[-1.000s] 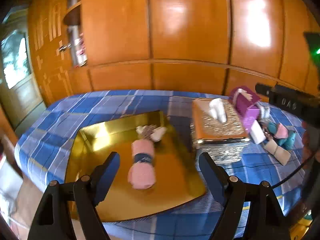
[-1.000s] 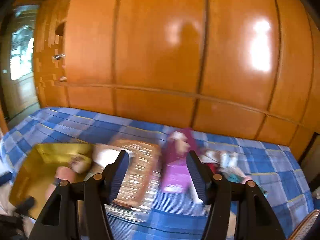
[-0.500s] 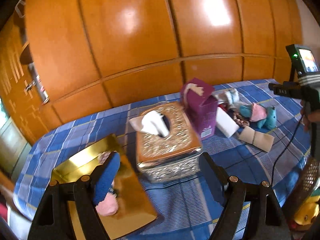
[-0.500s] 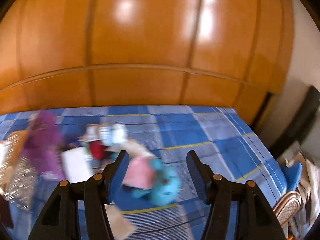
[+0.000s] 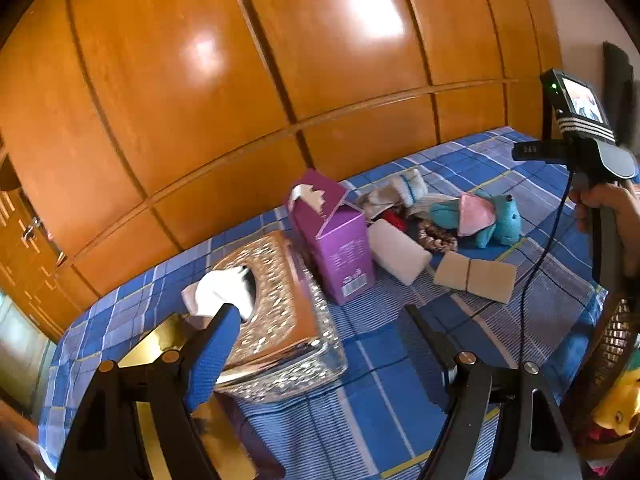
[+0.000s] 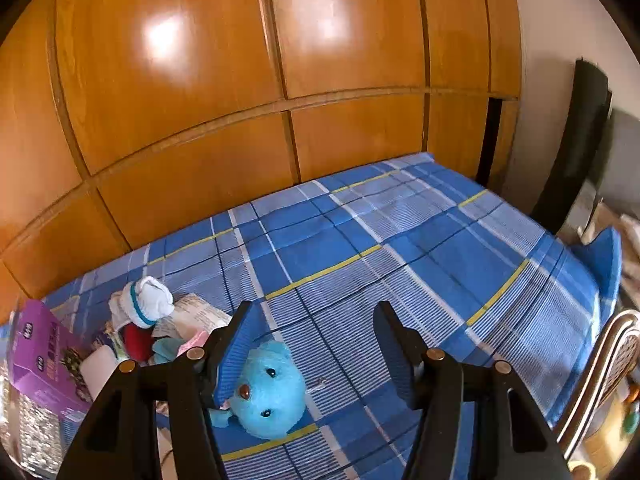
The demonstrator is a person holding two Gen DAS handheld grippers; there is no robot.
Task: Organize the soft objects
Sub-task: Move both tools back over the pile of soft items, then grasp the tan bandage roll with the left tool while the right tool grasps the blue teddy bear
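Left gripper (image 5: 320,334): jaws wide, nothing between the pads, hovering above the bed with the tissue box by its left finger.
Right gripper (image 6: 312,346): jaws apart, gripping nothing; the blue pad of its left finger sits just over the toy's head, contact unclear.
Turquoise plush toy with pink ear (image 6: 266,390): lying on the blue checked bedspread (image 6: 400,248), face up to the right wrist camera, at 7 o'clock between the fingers; in the left wrist view it lies at 2 o'clock (image 5: 480,216).
White rolled sock with teal stripe (image 6: 146,302): at 10 o'clock of the plush toy, in the heap.
Purple cardboard carton (image 5: 334,236): upright, just left of the heap, next to a white foam block (image 5: 398,250).
Ornate silver-and-brown tissue box (image 5: 276,312): at 8 o'clock of the carton, white tissue poking out.
Gold tray (image 5: 160,340): only an edge shows behind the left finger.
Tan folded card (image 5: 474,276): flat at 5 o'clock of the foam block.
Person's hand (image 5: 608,208): on the right gripper's handle, far right.
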